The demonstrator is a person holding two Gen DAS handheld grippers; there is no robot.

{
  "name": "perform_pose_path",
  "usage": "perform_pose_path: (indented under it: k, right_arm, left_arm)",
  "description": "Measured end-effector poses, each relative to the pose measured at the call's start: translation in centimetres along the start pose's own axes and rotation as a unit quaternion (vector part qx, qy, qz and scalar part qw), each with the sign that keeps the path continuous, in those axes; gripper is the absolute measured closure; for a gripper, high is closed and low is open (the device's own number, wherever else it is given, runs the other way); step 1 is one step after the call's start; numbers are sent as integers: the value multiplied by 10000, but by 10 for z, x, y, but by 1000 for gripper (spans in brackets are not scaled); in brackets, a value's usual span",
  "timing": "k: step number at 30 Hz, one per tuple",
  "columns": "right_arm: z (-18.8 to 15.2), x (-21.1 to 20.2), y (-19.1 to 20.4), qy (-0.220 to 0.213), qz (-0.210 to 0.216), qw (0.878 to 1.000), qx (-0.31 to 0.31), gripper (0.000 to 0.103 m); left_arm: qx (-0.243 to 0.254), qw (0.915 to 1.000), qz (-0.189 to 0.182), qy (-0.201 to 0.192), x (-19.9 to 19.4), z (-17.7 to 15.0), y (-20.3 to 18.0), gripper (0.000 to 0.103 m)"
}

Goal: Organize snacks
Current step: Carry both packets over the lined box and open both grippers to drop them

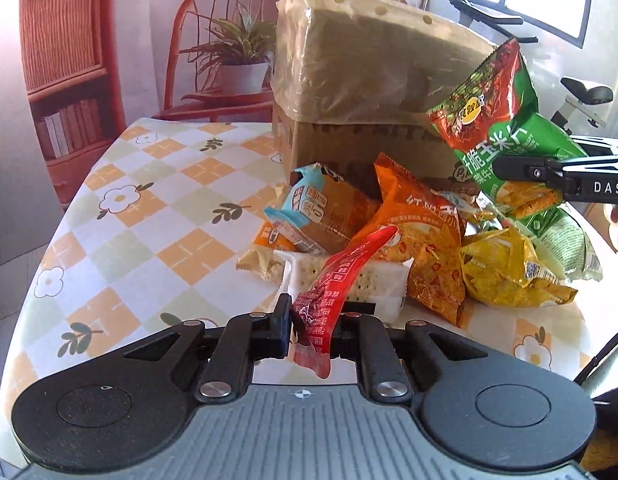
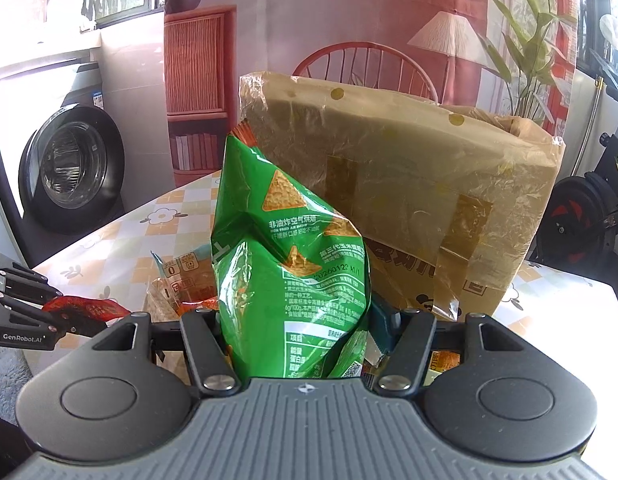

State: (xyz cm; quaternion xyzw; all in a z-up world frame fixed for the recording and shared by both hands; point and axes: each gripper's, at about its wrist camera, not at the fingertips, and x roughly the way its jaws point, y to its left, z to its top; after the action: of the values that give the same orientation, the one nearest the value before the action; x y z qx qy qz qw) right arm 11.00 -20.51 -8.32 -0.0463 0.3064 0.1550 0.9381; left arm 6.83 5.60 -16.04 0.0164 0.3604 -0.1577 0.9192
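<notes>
Left wrist view: the left hand-held gripper (image 1: 309,328) has its two black fingers together, clamped on one slim red foil snack sachet (image 1: 337,280), which sticks up from the jaws, clear of the checked orange, green and white flowered surface (image 1: 121,216). No earlier picture is given, so only this grip can be told. Beyond it lies one pile of packets: one blue-and-brown wrapped cake (image 1: 321,212), one orange crinkled snack bag (image 1: 421,244) with Chinese print, one white cracker pack (image 1: 373,280), one yellow foil bag (image 1: 509,268), and a few smaller packets partly hidden. Behind the pile stands one brown cardboard box (image 1: 365,80) wrapped in clear plastic, its flap showing three round holes.

The right hand-held gripper (image 2: 299,332), lettered "DAS" where it shows in the left wrist view, holds one green corn-chip bag (image 2: 285,248) upright between its fingers, pads pressing its crumpled sides, raised beside the box. The bag carries Chinese characters, pictures of triangular chips and a nutrition table; the small English line is too fine to read. The other gripper's side reads "GenRobot.AI".
</notes>
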Motion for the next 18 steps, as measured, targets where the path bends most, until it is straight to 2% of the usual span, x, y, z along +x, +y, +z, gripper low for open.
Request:
perform_pose_path:
  k: [6,15,18]
  right_arm:
    - [20,-10,-8,-362,85,9993,99,40]
    - [69,-29,-35,-978,-70,9950,202,40]
    - [92,-28,-49,-1225,-278,9918,243,40]
  left_arm:
    - [-201,9971,-127,-724,-15,51,-3,88]
    - [-47,9876,-451,-1505,-11,150,-33,88]
    - [-39,9842,-542,-1687,-5,182,-44,88]
